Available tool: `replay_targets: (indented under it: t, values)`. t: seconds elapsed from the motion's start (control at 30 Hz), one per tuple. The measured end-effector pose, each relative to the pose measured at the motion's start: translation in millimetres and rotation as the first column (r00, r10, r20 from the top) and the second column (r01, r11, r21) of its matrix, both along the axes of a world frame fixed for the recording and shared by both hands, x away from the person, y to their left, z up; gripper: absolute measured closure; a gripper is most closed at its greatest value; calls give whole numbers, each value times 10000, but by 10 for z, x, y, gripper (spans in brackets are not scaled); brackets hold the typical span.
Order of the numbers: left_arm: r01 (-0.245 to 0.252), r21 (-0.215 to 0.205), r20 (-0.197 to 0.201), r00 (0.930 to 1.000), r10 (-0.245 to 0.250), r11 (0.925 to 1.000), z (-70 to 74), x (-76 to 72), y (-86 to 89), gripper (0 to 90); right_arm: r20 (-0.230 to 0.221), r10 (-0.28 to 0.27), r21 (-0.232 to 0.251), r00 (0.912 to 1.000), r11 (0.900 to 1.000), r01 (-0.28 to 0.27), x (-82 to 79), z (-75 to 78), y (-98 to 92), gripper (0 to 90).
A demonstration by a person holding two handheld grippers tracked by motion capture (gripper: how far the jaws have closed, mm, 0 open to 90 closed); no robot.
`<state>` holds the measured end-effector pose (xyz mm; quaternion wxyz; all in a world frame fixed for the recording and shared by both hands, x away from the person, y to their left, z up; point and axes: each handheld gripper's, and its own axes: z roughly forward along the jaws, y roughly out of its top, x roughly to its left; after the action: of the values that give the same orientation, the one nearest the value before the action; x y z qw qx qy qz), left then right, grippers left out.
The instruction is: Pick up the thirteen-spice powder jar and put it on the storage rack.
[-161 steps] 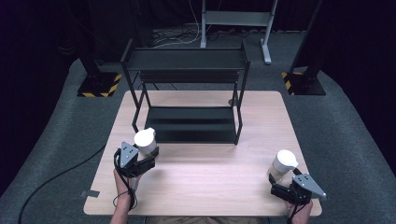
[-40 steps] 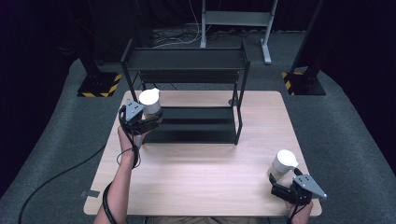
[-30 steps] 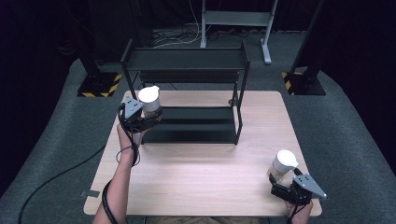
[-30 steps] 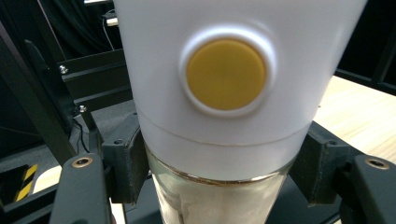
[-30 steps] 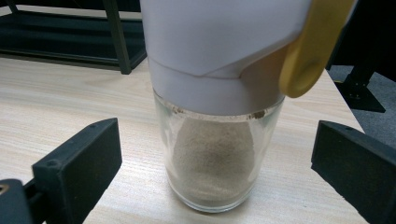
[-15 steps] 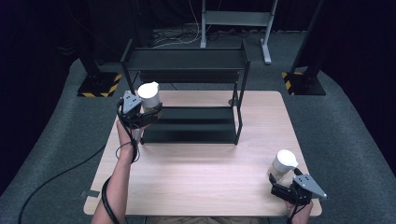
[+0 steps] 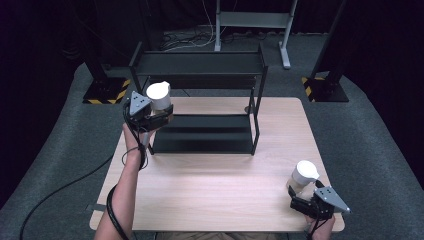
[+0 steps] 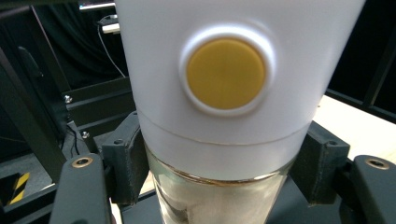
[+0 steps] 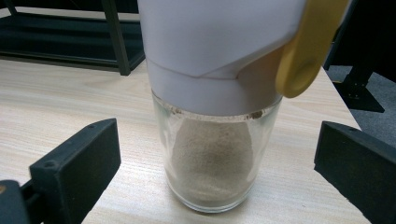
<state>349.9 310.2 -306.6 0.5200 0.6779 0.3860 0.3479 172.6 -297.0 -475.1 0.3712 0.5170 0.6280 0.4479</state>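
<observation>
Black two-tier rack (image 7: 200, 100) on wooden table (image 7: 215, 185); hazard-striped stand bases (image 7: 107, 92) behind.

A lab or test studio: black curtains (image 7: 45, 30) all round, grey carpet (image 7: 365, 130), hazard-striped stand feet (image 7: 102, 95), loose cables (image 7: 187, 40), and one bare wooden table (image 7: 220, 190) carrying a black metal rack (image 7: 200, 65)

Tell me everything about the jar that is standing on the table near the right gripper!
The clear glass jar with the white plastic lid stands upright on the light wooden table, near its right front corner. Pale brownish powder fills part of the glass. A yellow tab sticks out at the lid's side. The right gripper sits around it with its black fingers open, apart from the glass on both sides, so only the table touches it.
</observation>
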Motion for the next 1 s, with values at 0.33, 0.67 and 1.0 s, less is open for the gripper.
replay_targets:
  t: [0.33, 0.67, 1.0]
  values:
    - [118, 3, 107, 9999, -118, 9999, 123, 8, 26, 300, -182, 155, -90, 9997, 9998, -157, 33, 27, -12, 0]
    - [151, 24, 320, 9994, -151, 9999, 294, -2, 37, 300, -224, 177, -80, 9996, 9998, -179, 41, 32, -17, 0]
    - [221, 82, 395, 9990, -224, 9997, 416, 29, 32, 301, -221, 154, -61, 9996, 9999, -156, 39, 32, -16, 0]
